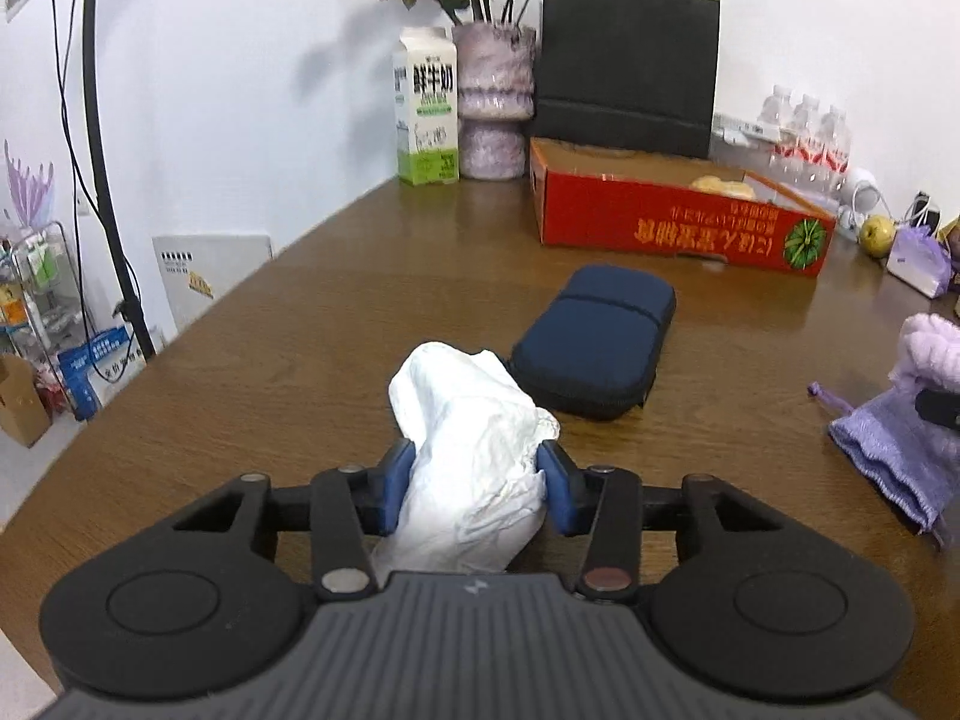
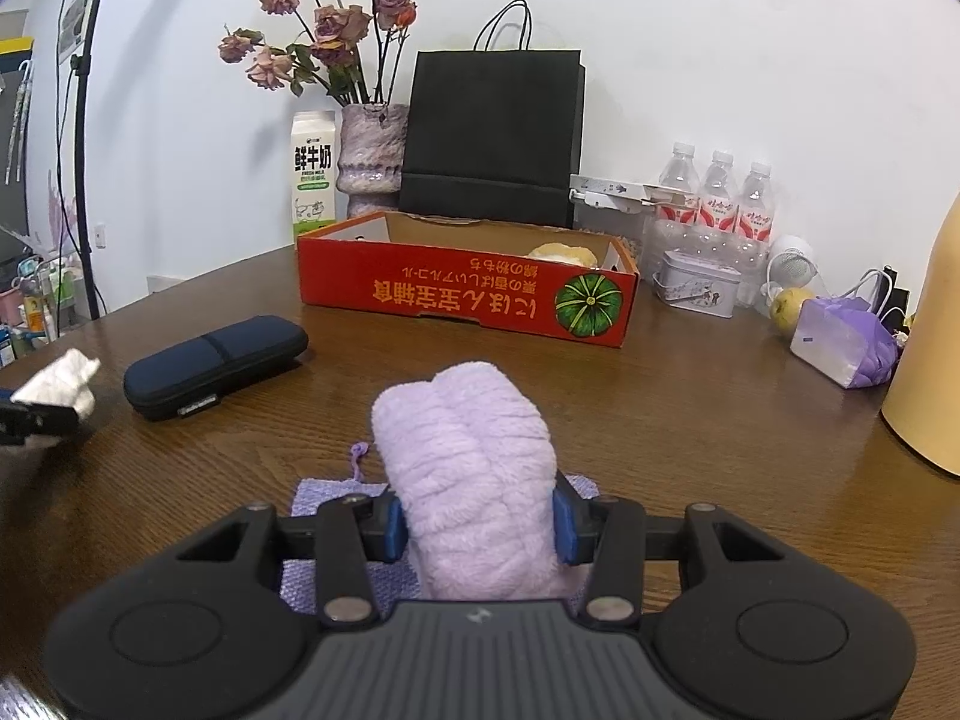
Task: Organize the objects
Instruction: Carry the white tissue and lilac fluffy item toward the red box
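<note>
While tools grip cloths, navy case ahead, red box behind.

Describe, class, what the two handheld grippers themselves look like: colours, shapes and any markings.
The left gripper and right gripper look identical: a grey ribbed body with a small pale logo, two round black discs at its sides, black linkage bars with silver pivot caps, and blue pads on the fingers. No cables or sleeves are visible.

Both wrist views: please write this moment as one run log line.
left tool: shut on white tissue | right tool: shut on purple towel | red box: open
</note>
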Tool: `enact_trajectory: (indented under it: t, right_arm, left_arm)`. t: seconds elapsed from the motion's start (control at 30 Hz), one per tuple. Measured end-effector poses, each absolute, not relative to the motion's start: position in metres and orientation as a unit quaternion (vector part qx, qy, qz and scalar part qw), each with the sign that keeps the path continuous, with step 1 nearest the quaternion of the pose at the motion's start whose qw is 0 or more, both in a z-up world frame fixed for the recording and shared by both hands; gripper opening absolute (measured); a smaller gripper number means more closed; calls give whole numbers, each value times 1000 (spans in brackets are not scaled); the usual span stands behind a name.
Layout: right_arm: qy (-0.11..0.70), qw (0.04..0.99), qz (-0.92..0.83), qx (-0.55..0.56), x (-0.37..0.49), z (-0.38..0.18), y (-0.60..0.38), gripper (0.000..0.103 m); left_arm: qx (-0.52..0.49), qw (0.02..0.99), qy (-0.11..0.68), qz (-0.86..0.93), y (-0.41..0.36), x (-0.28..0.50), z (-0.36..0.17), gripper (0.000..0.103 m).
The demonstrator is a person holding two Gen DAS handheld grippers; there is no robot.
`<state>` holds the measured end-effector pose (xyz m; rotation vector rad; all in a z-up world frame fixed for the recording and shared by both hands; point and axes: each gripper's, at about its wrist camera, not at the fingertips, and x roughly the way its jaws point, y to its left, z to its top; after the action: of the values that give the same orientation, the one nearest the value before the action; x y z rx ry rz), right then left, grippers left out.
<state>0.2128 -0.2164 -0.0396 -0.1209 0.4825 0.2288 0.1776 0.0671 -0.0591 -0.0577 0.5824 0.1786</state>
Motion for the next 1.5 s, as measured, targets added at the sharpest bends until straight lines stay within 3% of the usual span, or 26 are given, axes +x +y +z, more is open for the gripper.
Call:
enact_trajectory:
  t: [0.67,1.5]
  right_arm:
    - [212,969,114,-52,208,-29,-212,41]
    - [165,974,134,-71,245,15,-171,41]
  left_arm:
    - [-17,970,237,50,51,181,-22,46]
    - [-18,978,209,-13,16,246,19,46]
